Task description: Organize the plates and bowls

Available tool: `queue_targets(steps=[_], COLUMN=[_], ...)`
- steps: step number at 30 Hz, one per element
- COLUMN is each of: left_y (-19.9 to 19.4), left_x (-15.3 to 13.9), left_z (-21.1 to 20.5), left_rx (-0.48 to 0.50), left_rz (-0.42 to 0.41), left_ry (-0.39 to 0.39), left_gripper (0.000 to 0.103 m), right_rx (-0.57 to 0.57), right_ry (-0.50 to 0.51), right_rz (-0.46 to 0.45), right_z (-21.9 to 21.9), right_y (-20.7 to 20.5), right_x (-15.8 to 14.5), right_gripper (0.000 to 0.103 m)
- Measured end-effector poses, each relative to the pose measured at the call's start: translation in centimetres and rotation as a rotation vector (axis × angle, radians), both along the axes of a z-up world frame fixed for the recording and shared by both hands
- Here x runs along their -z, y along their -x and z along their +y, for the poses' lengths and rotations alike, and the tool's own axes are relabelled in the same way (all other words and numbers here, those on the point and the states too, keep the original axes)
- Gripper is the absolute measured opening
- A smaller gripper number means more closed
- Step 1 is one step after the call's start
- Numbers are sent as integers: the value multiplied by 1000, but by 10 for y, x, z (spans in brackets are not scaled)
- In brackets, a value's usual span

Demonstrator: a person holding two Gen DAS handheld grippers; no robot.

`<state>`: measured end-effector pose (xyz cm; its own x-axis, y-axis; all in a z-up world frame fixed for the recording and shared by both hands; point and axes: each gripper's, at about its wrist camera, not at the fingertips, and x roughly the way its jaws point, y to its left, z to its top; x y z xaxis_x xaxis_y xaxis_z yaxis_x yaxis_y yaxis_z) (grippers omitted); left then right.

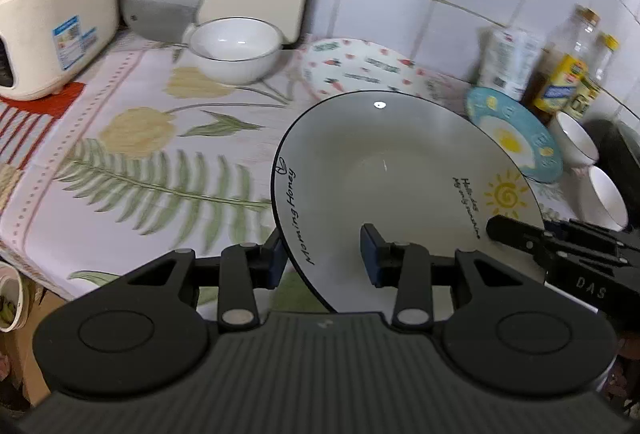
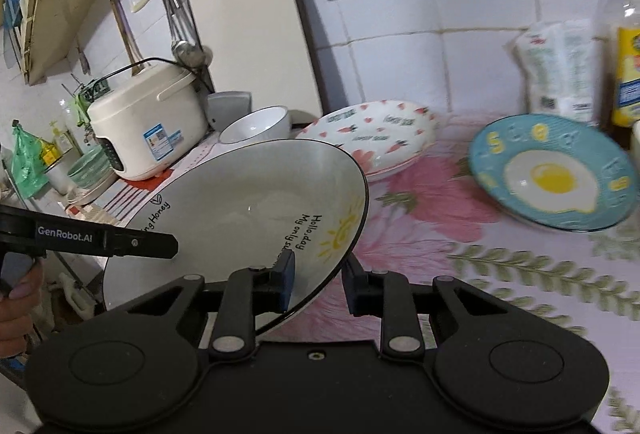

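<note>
Hand-held grippers (image 1: pixel 326 254) (image 2: pixel 318 280) clamping tilted plate (image 1: pixel 384 170)

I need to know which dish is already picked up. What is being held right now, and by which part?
The white sun-print plate, by its rim: the left gripper clamps one edge, the right gripper the opposite edge.

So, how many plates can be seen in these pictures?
3. The sun plate is held up by both grippers. The carrot-pattern plate lies near the back wall. The blue egg plate lies to its right. Others may be hidden out of view.
</note>
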<state>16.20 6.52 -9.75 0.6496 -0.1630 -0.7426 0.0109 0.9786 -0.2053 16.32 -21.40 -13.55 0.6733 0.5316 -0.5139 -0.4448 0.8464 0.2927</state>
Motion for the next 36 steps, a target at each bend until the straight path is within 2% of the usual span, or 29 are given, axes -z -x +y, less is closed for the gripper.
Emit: queue_targets(steps=[6,12,16,26,36], left_y=[-5,-17,-28,-41,-38], left_x=[4,21,38,49,56], left_z=[-25,-49,-50,-57,-67], left_rx=[53,107,111,134,133], left_rz=[38,85,131,160,193], left_ry=[38,25,73,45,45], left_gripper=[37,37,37,37,37], right_rx=[37,62,78,81,94], right_ry=[16,38,103,112,217], right_rz=[-2,9,-10,-4,-20], right_z=[-30,-48,-48,-50,-45], right_y=[7,1,-7,-19,-19], right_x=[3,17,23,38,38], right_gripper=[31,31,30,30,30])
